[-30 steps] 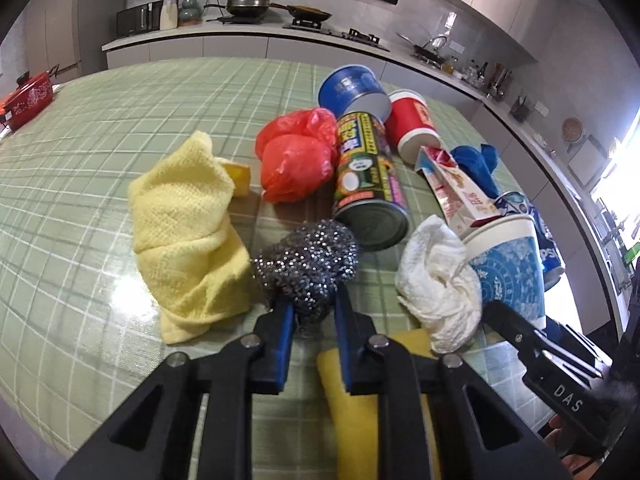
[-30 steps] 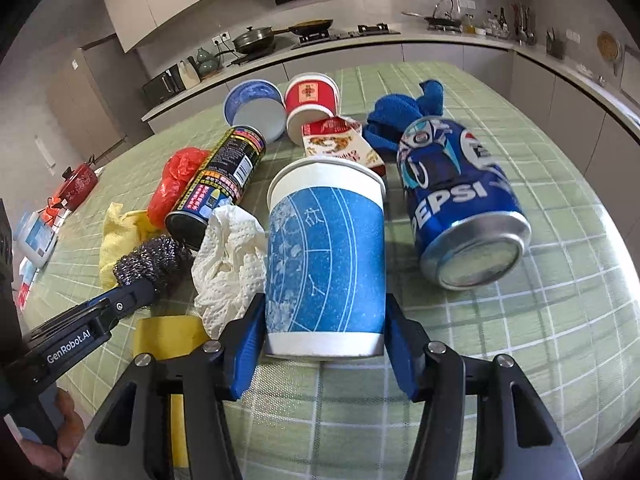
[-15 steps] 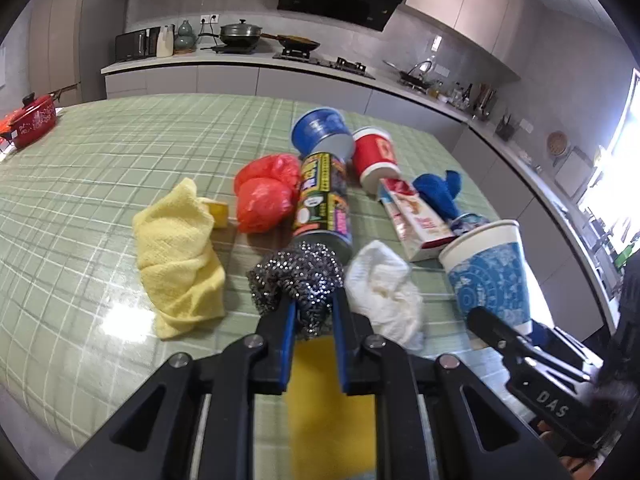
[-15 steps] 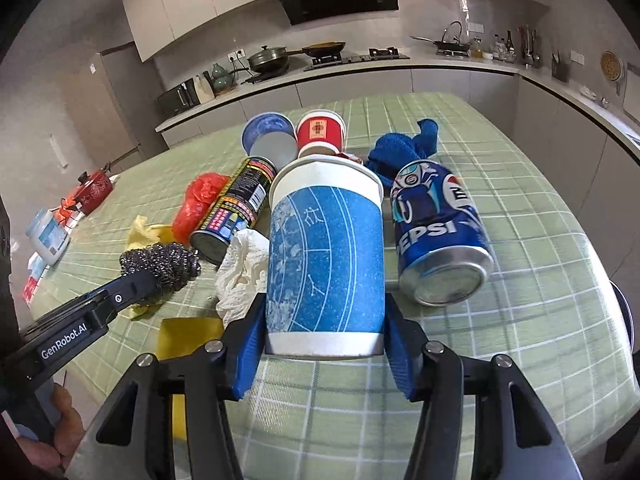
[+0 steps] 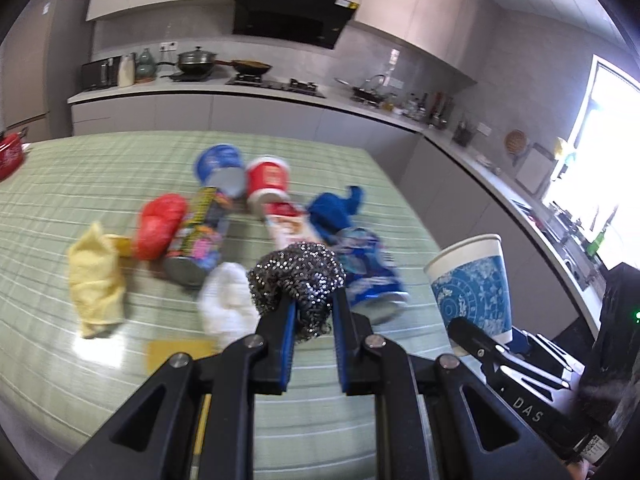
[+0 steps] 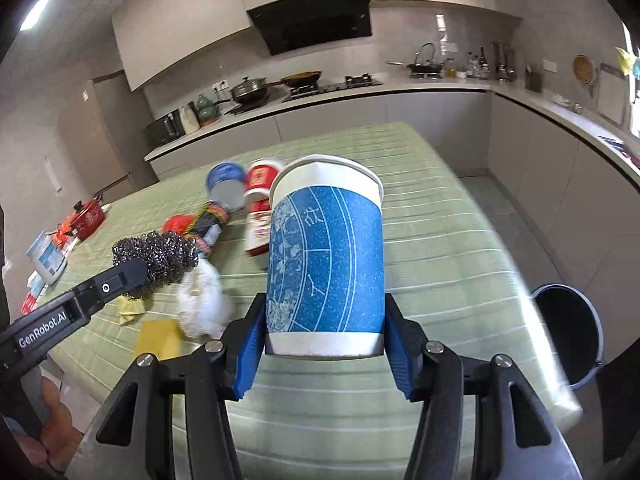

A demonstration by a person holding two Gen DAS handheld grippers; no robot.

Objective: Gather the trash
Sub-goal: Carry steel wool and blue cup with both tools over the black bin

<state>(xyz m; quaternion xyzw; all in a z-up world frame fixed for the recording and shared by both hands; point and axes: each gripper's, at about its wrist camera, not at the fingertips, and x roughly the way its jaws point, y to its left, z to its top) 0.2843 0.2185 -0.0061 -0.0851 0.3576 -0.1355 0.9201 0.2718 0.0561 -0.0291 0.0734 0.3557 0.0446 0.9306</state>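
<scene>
Steel scourer: a steel wool scourer (image 5: 298, 280) is clamped between the blue pads of the left hand-held gripper (image 5: 313, 320), held above the worktop (image 5: 60, 208).
Paper cup: a blue-and-white paper cup (image 6: 326, 264) stands upright between the blue pads of the right hand-held gripper (image 6: 324, 354), which is closed on its lower wall; its inside cannot be seen.
Bin: a black trash bin (image 6: 568, 332) stands on the floor just beside the worktop's right edge, to the right of the held cup; its inside looks dark and what it holds cannot be told.
Near litter: a flat yellow sponge (image 5: 180, 354) lies at the near edge, a crumpled white tissue (image 5: 226, 300) just beyond it, a yellow cloth (image 5: 94, 280) to the left.
Middle litter: a blue Pepsi can (image 5: 368, 272) lies on its side behind the scourer; a dark printed can (image 5: 200, 236) lies on its side, touching a red plastic bag (image 5: 160, 226).
Far litter: a snack packet (image 5: 286, 226), a blue cloth (image 5: 334, 212), a red paper cup (image 5: 267, 180) and a blue cup (image 5: 220, 166), both tipped over; the blur hides their insides.
</scene>
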